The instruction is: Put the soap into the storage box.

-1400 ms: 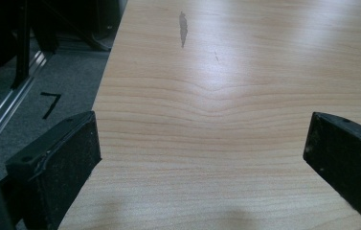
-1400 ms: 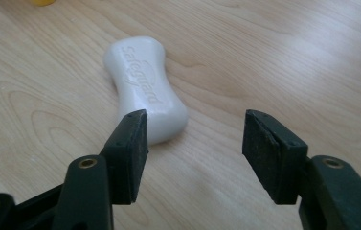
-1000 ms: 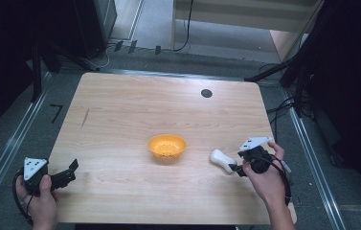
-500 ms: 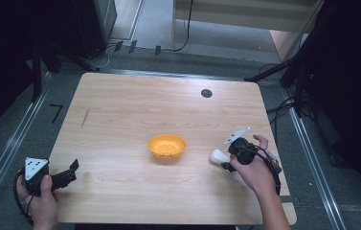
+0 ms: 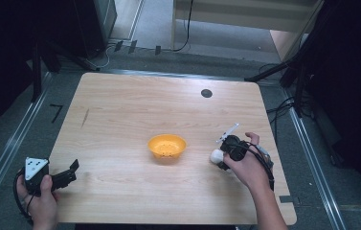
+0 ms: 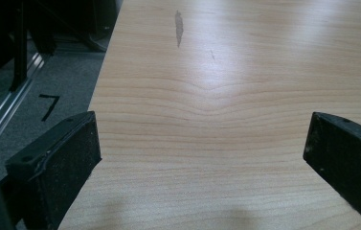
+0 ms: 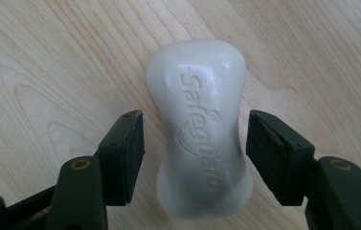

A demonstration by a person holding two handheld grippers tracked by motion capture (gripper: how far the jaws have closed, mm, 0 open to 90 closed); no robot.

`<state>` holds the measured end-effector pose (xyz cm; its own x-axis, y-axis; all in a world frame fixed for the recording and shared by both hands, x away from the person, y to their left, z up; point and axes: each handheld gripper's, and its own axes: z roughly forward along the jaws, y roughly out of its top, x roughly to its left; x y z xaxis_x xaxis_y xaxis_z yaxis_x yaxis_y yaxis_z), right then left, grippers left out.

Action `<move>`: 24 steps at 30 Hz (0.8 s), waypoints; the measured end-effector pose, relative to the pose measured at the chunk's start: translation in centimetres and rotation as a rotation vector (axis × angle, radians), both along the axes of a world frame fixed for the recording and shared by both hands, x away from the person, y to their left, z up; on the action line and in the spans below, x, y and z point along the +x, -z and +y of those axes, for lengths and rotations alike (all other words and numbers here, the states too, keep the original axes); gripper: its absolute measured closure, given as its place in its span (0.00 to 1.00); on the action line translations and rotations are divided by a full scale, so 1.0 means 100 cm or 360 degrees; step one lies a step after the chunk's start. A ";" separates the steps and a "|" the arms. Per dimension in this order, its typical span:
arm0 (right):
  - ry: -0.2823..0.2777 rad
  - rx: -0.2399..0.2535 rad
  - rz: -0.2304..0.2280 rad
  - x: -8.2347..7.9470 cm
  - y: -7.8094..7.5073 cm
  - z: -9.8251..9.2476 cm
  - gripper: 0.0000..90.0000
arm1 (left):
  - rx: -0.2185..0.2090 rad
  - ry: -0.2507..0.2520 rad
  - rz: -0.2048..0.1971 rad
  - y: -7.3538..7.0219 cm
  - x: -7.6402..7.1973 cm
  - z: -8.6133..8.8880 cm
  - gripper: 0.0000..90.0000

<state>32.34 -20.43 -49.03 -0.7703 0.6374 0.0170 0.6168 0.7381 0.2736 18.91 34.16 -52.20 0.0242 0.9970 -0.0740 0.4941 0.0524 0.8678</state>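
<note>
A white bar of soap, stamped with a brand name, lies flat on the wooden table. My right gripper straddles its narrow waist, and a thin gap shows between each pad and the soap, so it is open. In the high view the soap sits at the tip of my right gripper, to the right of an orange bowl. At the table's front left corner my left gripper stands open with nothing between its jaws. In its own view the left gripper has bare wood between them.
A small black round grommet sits in the table near its far edge. A dark streak marks the wood at the far left. Dark stands and cables line the floor on both sides of the table.
My right hand has moved left and turned, bringing its jaws down around the soap, which has stayed in the same spot. The left hand has not moved.
</note>
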 end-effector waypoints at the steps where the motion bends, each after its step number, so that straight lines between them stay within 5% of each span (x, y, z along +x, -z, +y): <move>1: -0.0001 -0.0018 0.0016 0.001 0.003 0.001 0.45 | 0.0001 0.0001 0.0001 0.000 0.000 0.000 0.00; 24: -0.0043 -0.0072 0.0066 0.006 0.016 0.004 0.54 | 0.0028 0.0007 -0.0002 0.000 0.000 -0.002 0.00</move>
